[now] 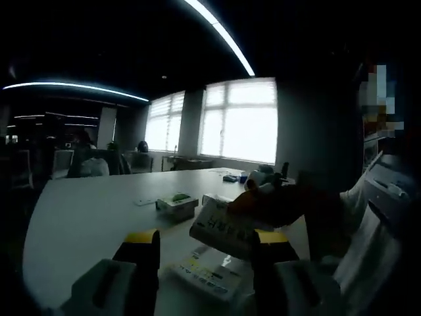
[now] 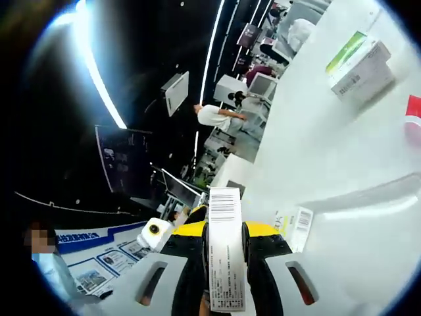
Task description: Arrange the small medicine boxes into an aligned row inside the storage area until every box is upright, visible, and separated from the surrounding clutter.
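In the left gripper view, my left gripper stands open above the white table, its yellow-tipped jaws wide apart. Between and beyond them hangs a white medicine box, tilted and held from the right by my right gripper. A flat white box with yellow and blue print lies under it on the table. A green-and-white box rests farther back. In the right gripper view, my right gripper is shut on the narrow white box with a barcode. The green-and-white box lies far off.
A small flat box lies just right of my right jaws. A red object sits at the table's right side. Small bottles and packs stand at the far end. A person in white is close on the right.
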Demonstrator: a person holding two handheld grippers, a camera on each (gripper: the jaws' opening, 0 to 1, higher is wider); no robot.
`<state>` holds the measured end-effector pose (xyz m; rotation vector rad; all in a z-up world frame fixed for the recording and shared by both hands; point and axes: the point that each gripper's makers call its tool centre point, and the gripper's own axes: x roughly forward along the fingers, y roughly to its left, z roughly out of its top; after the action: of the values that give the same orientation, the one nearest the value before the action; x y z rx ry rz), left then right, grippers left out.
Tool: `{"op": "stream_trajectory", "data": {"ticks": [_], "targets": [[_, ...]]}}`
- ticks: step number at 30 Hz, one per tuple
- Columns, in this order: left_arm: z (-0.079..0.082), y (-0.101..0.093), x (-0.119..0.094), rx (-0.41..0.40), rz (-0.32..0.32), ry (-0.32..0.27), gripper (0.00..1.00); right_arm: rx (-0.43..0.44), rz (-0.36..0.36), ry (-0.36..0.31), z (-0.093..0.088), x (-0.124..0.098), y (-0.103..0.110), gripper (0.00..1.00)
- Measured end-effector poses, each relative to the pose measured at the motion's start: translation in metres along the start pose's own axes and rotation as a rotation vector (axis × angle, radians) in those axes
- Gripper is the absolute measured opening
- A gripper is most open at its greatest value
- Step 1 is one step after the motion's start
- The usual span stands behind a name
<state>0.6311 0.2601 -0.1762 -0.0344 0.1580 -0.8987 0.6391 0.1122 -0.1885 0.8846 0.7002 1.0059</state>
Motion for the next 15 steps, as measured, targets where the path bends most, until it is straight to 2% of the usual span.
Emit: {"op": "stream_trajectory", "data": {"ticks": [3,7,15], "targets": [[-0.001,-0.002,-0.001,0.014,-0.009,-0.001,0.59,0.003,-0.025,0.001,0.001,-0.002,-0.005,0.19],[0.001,-0.005,-0.002,0.028,-0.025,-0.008,0.59,0.064,-0.063,-0.026,0.008,-0.007,-0.015,0.19],[0.002,-0.019,0.000,0.057,-0.054,0.004,0.59,0.099,-0.111,-0.005,0.011,-0.013,-0.021,0.20]]}}
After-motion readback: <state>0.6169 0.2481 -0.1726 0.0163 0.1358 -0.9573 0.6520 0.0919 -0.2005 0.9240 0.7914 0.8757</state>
